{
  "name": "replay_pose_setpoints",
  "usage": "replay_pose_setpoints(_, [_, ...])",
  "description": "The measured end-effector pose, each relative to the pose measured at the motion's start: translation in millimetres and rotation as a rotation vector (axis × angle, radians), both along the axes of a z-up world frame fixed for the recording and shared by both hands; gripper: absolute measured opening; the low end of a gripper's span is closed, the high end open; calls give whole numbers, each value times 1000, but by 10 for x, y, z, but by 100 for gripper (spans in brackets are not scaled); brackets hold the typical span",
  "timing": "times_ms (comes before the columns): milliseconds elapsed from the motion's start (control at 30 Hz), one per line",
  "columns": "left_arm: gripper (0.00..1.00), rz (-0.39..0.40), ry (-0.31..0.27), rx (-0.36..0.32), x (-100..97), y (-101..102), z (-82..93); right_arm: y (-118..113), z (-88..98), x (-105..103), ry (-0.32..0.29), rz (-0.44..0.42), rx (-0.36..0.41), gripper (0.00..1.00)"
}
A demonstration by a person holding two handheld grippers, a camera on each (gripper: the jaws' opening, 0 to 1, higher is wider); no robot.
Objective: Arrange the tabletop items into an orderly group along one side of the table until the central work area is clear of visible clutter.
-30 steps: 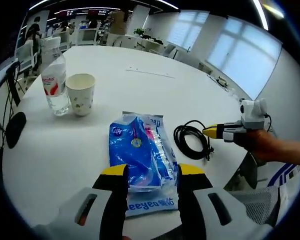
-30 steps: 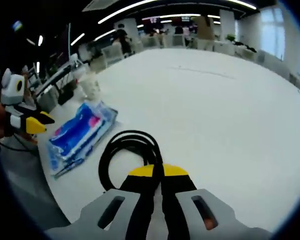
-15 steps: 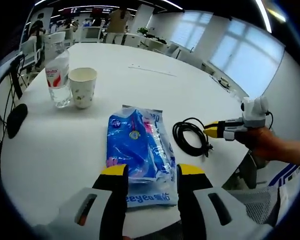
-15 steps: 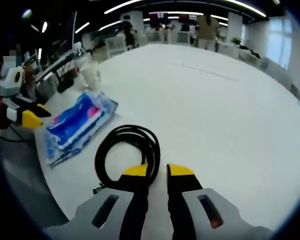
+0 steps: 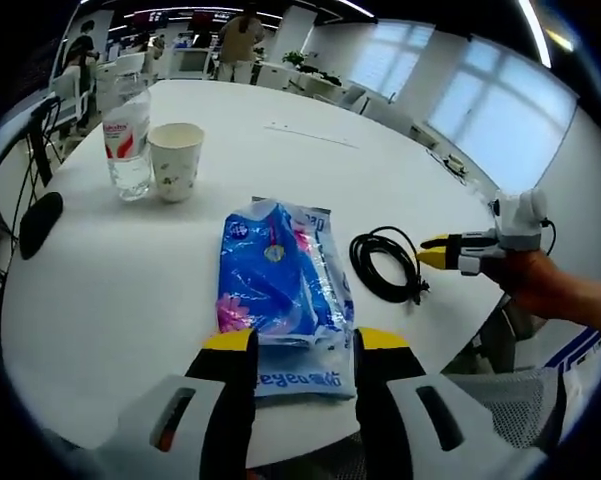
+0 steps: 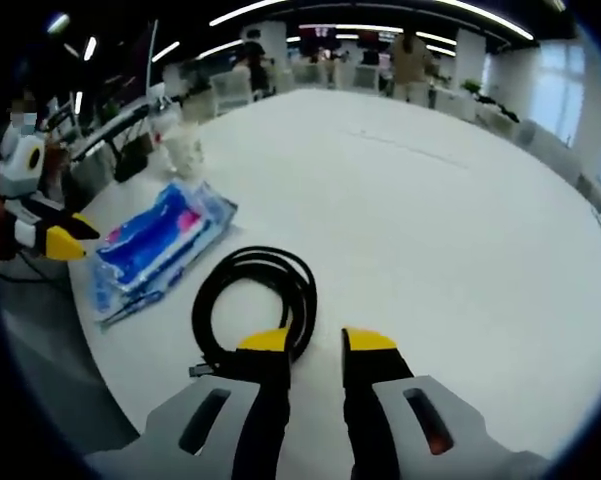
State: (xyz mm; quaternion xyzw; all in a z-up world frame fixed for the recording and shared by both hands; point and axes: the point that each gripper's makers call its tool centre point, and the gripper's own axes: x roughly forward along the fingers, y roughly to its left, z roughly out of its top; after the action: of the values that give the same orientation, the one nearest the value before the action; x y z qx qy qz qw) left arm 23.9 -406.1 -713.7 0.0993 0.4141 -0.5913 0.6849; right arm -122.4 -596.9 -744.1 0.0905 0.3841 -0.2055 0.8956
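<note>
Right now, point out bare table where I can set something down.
Free: the broad white table beyond the blue packet and black cable, and the strip between packet and paper cup. Crowded: cup against water bottle; cable beside packet.

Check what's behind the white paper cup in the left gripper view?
Beyond the white paper cup is bare white round table; a clear plastic water bottle with red label stands beside it. The strip of tabletop directly behind the cup is hidden.

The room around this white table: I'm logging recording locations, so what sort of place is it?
Probably an open-plan office or meeting area: a large white table, more desks and chairs behind, long ceiling light strips, and a wall of big windows.
</note>
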Motion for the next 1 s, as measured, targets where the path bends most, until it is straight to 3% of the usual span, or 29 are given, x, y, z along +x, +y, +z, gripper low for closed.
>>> replay_pose_setpoints(167, [36,11,8,2,0,20,-8,-16,136,79,-34,14,-10,20])
replay_pose_setpoints(433, [36,30,22,1,13,96,-36,61,150,283,-13,99,-18,25])
replay_pose_setpoints(733, [35,59,28,0,98,168,-41,169,197,696,-48,168,14,24])
replay_pose_setpoints(1000, [34,77,39,-1,124,235,-63,282,189,1013,-41,263,27,23])
